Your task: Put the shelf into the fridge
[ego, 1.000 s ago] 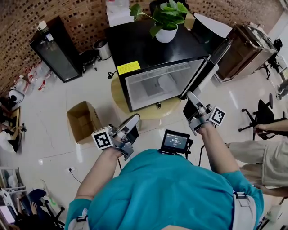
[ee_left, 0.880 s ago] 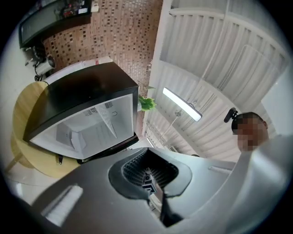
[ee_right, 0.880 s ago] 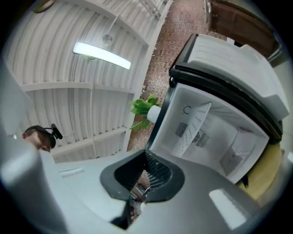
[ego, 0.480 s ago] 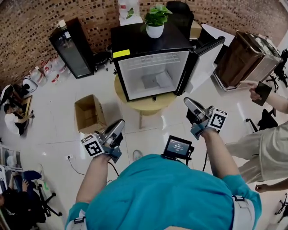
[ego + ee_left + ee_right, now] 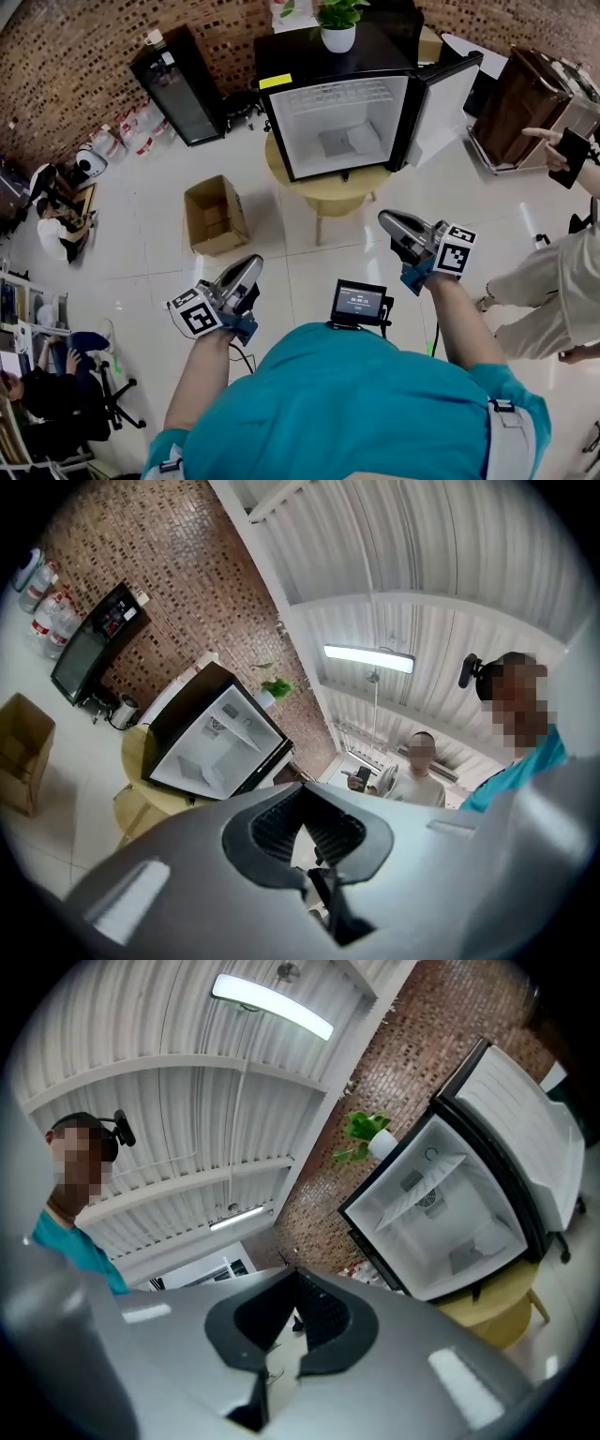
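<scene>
The small black fridge (image 5: 342,122) stands on a round yellow table (image 5: 328,195) with its door (image 5: 442,98) swung open to the right. Its white inside shows a wire rack at the top and a grey flat panel (image 5: 352,141) on the floor. My left gripper (image 5: 251,266) hangs low at the left, shut, with nothing in it. My right gripper (image 5: 386,223) is at the right, shut and empty too. Both point toward the fridge from well short of it. The fridge (image 5: 211,747) shows ahead in the left gripper view past the left gripper (image 5: 302,794). In the right gripper view the fridge (image 5: 450,1213) lies beyond the right gripper (image 5: 292,1279).
An open cardboard box (image 5: 216,216) sits on the white floor left of the table. A black glass-door cabinet (image 5: 178,84) stands by the brick wall. A potted plant (image 5: 337,23) tops the fridge. A person (image 5: 562,272) holding a phone stands at the right.
The head view has pulled up and back, so the fridge looks smaller and farther. Both grippers have lifted, still shut. The person at the right has come further into view.
</scene>
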`<state>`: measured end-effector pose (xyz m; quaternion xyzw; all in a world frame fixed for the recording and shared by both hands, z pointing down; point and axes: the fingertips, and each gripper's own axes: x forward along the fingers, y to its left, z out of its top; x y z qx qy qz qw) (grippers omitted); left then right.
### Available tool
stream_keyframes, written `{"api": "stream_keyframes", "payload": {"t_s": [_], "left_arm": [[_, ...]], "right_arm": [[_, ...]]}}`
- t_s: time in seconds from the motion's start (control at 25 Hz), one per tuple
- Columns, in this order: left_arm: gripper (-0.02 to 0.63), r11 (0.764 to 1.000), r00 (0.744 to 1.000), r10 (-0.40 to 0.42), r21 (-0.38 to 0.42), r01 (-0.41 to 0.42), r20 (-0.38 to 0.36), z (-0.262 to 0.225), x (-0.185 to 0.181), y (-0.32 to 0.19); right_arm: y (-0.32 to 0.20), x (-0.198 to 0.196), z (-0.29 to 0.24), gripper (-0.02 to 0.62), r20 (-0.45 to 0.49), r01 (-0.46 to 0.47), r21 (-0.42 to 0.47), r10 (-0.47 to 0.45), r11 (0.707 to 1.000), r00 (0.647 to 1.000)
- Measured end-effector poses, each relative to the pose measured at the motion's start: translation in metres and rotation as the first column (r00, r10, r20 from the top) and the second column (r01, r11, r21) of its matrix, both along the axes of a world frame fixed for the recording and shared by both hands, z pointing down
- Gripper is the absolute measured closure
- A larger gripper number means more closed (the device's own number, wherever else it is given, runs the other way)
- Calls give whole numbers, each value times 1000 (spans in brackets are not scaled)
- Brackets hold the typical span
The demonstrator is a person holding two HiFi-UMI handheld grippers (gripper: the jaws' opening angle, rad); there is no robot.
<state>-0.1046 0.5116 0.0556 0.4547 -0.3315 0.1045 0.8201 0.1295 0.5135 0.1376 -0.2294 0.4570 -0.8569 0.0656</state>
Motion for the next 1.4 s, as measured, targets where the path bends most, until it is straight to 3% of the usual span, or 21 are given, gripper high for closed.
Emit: {"api": "stream_keyframes", "payload": {"t_s": [0.28,0.4,0.56,0.64,0.84,1.12,1.28,1.4], "left_arm": [[604,999,1000,-5,45,6,-26,-94,-126,9],[604,998,999,34,63,-32,-33,-124,-172,7],[604,995,998,54,92,-50,-40,-188,-261,10],[604,993,998,47,113,-44,-32,-213,-280,5],[604,982,996,82,168,-84,18,-263,-270,-6],[604,987,992,87,124,-97,89,-293,-178,10],[604,982,986,137,116,-147,97,-298,-131,36],[604,978,982,152,123,-166,113,-312,-129,52]], "right_arm": [[1,-120,-92,594,-34,26,20,-25,999,999],[-4,-163,-124,594,-54,24,11,-23,1000,998],[-12,-252,-201,594,-61,71,47,-69,996,996],[-21,-273,-233,594,-54,111,83,-106,990,993],[-37,-261,-286,594,-44,155,180,-149,971,988],[-18,-171,-318,594,12,166,250,-174,954,985],[29,-132,-312,594,29,160,213,-170,964,985],[51,-129,-321,594,38,148,205,-159,967,987]]}}
